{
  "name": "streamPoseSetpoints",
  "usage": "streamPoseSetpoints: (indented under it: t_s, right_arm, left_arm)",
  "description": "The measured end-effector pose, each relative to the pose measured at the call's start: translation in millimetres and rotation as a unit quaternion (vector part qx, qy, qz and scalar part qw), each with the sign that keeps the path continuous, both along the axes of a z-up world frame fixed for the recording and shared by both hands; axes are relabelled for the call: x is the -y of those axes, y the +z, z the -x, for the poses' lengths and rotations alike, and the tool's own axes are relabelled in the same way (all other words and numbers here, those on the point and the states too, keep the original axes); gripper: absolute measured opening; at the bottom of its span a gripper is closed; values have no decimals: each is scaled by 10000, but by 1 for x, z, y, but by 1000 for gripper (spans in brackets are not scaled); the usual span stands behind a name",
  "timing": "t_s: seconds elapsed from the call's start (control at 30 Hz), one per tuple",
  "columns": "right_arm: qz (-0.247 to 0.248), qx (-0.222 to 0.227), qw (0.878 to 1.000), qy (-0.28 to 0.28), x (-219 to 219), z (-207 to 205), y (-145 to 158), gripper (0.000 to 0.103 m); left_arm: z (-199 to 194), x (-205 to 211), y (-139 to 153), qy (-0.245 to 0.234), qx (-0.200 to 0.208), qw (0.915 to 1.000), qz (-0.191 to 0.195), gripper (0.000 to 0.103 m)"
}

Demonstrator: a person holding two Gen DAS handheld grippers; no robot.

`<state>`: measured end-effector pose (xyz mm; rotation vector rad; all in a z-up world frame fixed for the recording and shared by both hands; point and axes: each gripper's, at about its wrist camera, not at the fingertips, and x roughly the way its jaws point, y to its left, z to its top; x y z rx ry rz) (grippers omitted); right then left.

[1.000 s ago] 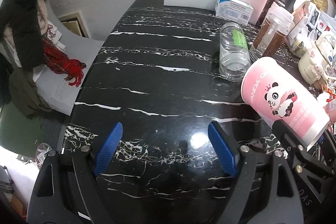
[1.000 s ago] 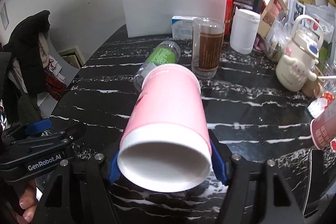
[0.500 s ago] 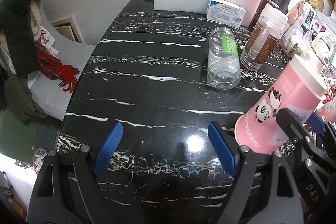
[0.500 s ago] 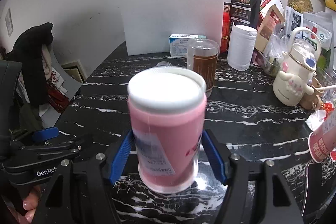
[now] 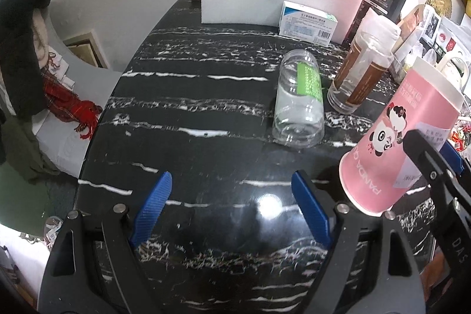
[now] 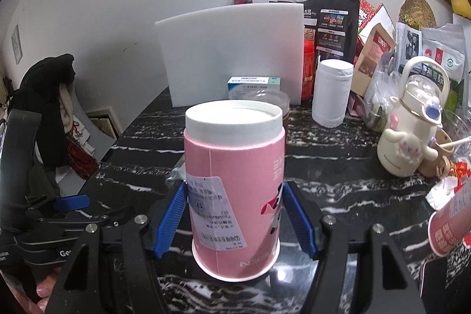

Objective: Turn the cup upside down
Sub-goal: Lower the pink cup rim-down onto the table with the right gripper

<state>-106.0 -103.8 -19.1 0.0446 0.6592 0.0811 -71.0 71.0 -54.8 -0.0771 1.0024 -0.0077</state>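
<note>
Right gripper flanked the pink cup, blue pads just beside its walls near the mouth; whether touching or just let go, could not tell. Stood inverted now on the black marble table, mouth down, white base up, near the front edge toward the right side. A second ago lay tilted in the grip, mouth toward the camera; half a second ago already base-up. Flip itself judged done, with only release and withdrawal left. Left gripper hung wide open and empty just left of the cup. Farther back, a clear plastic jar lay on its side, beside an upright brown-banded glass.
</note>
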Motion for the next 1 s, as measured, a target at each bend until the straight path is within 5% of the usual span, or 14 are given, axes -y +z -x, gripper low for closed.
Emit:
streamPoseSetpoints:
  t_s: [0.4,1.0]
  right_arm:
    - [75,169,9998,52,15,-30,-19,68]
    - [260,191,9995,13,14,-16,-36,68]
  left_arm:
    - [-32,21,2,-134,35,9998,-119,83]
    - [-27,32,-6,-330,-33,9993,-154,83]
